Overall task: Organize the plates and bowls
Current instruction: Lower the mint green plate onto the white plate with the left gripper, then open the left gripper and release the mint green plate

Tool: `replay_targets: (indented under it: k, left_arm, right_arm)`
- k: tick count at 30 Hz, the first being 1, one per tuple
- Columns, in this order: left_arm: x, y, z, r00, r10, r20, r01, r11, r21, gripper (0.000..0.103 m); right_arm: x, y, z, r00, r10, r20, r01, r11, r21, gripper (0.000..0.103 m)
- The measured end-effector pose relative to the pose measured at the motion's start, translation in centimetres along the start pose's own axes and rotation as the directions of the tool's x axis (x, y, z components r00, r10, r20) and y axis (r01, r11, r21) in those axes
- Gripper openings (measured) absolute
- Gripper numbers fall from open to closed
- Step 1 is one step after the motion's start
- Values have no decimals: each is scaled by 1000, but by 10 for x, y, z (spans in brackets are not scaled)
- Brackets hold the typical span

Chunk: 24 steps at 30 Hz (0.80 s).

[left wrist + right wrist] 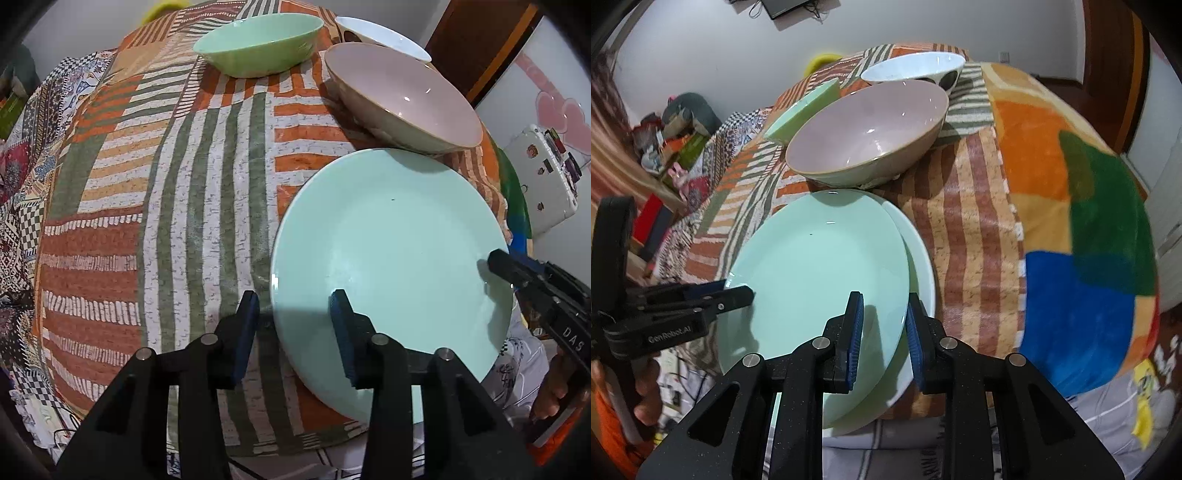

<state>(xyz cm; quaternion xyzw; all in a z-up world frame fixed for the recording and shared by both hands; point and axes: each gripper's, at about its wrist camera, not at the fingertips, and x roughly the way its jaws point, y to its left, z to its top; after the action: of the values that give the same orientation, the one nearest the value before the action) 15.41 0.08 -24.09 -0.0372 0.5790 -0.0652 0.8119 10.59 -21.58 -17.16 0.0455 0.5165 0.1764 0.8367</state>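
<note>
A mint green plate (391, 258) lies tilted on a white plate (921, 258) near the table's front edge. My left gripper (295, 306) is open, its jaws astride the mint plate's left rim. My right gripper (884, 310) is open, its jaws astride the mint plate's right rim; it shows in the left wrist view (506, 266). The mint plate also shows in the right wrist view (820, 273). Behind stand a pink bowl (402, 96), a green bowl (258, 40) and a white bowl (380, 35).
The table carries a striped patchwork cloth (184, 177) and a colourful blanket (1089, 206) to the right. A white fridge (543, 173) stands beyond the right edge. Clutter (672, 140) lies on the floor to the left.
</note>
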Motion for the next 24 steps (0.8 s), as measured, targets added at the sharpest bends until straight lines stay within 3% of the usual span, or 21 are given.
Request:
replay_targets:
  k: [5,12,20,24]
  left_arm:
    - [-11,11,-2,1000,-4,20,4,1000,-28,40]
    - [-51,24,6,991,12,135,-6,999,-49,41]
    - [-102,40,28,947,56,316,-31,996,-81,56]
    - [-112,50,42,931,68,358,-31,994,-108,60]
  right_arm:
    - [-11,-4,5,1000,-4,25,4,1000,1,24]
    - [-33,-2,18,996,6,92,-3,1000,-25,32]
    - [-46,18,44,984,32,175,-20,997,-71,47]
    - [-44,27,63,976,52,212,-35,996,-83,55]
